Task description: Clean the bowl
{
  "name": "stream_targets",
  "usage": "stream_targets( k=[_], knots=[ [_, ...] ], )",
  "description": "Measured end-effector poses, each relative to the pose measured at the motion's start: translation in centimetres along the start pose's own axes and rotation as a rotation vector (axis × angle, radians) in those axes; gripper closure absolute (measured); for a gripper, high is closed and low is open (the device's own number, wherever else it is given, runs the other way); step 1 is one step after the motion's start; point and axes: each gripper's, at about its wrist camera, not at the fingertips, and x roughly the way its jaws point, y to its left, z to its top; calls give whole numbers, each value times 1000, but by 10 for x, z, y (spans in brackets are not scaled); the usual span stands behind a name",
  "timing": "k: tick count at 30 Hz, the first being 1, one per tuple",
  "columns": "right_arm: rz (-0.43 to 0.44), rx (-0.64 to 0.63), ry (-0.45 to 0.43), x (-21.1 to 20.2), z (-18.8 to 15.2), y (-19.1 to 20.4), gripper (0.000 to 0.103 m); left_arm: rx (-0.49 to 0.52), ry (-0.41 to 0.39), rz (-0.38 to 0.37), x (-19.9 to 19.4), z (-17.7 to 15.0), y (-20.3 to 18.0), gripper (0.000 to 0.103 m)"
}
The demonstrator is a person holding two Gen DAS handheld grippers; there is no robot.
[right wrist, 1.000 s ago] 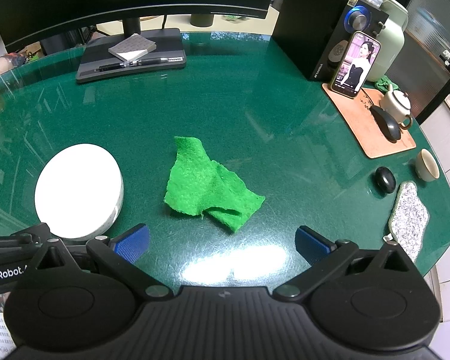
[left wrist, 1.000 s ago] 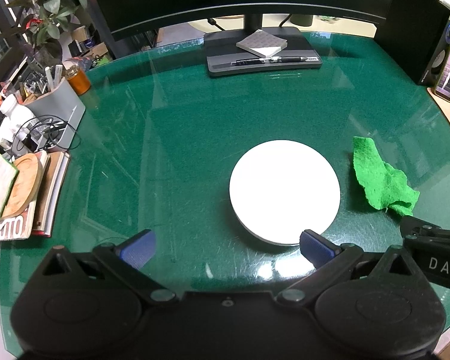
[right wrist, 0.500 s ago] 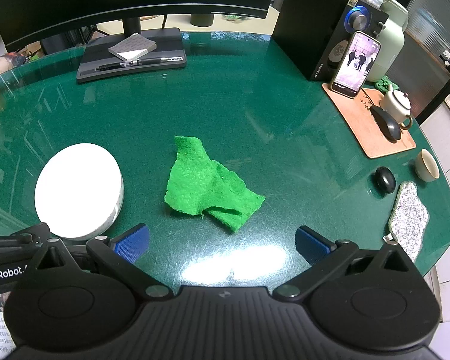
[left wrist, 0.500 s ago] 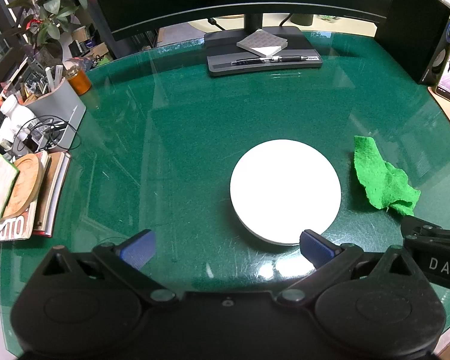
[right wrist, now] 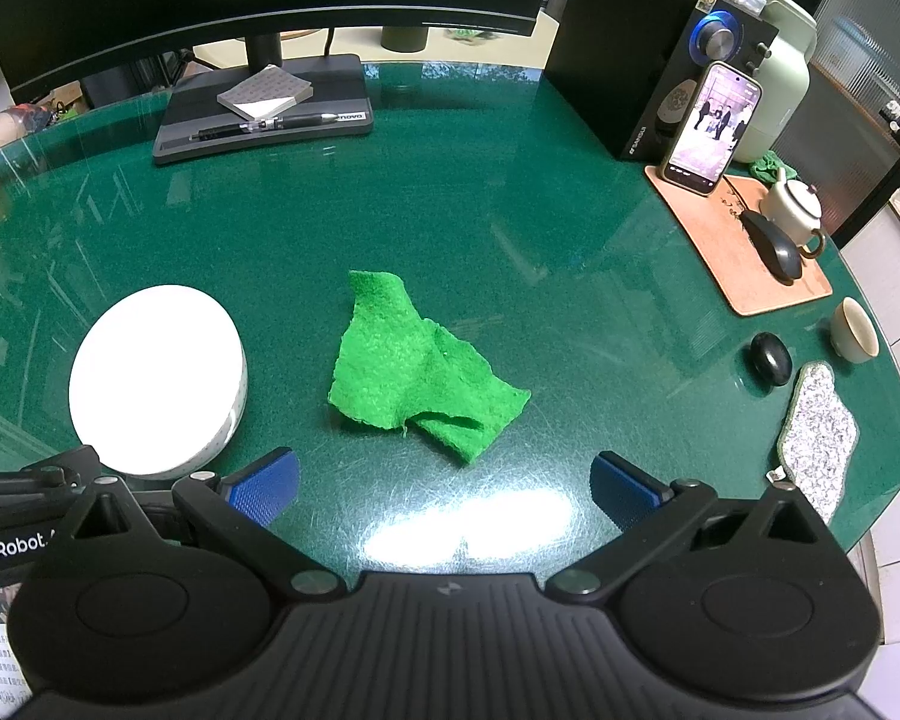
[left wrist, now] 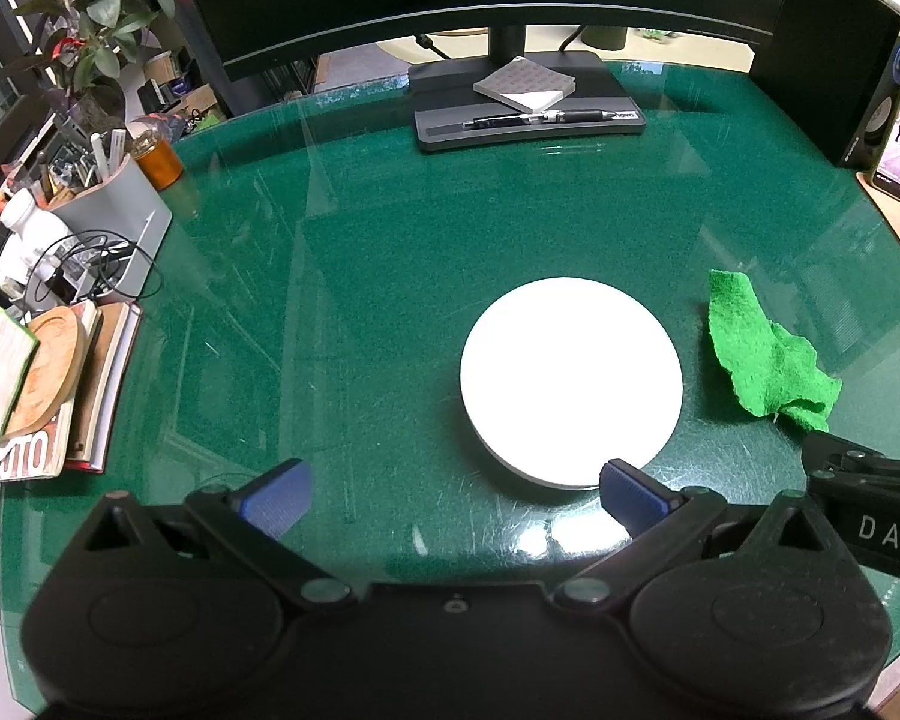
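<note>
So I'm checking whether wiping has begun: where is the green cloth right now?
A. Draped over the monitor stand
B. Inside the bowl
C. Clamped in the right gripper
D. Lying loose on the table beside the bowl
D: the green cloth lies crumpled on the green table, apart from the white bowl, while the right gripper is open and empty.

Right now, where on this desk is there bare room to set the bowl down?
Bare glass lies between the monitor base and the white bowl, and left of the bowl. Crowded: the left edge by the books, and the right edge around the mouse.
</note>
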Motion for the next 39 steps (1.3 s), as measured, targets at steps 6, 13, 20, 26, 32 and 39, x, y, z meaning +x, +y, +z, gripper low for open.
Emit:
stream_targets(
  k=[6, 13, 20, 26, 32, 39],
  knots=[
    [1, 0, 3, 1, 0, 0, 1, 1, 0, 1, 0, -1, -1, 0],
    [2, 1, 4, 1, 0, 0, 1, 1, 2, 2, 0, -1, 0, 0],
    [25, 25, 4, 9, 3, -5, 1, 22, -54, 39, 10, 0, 2, 0],
    [-26, 74, -103, 9, 2, -24, 1, 41, -145, 30, 6, -7, 7, 0],
    [93, 198, -385, -5, -23, -52, 0, -28, -243, -106, 10, -19, 19, 1],
    [194, 139, -305, 27, -20, -62, 1, -92, -196, -108, 35, -13, 26, 1]
  ],
)
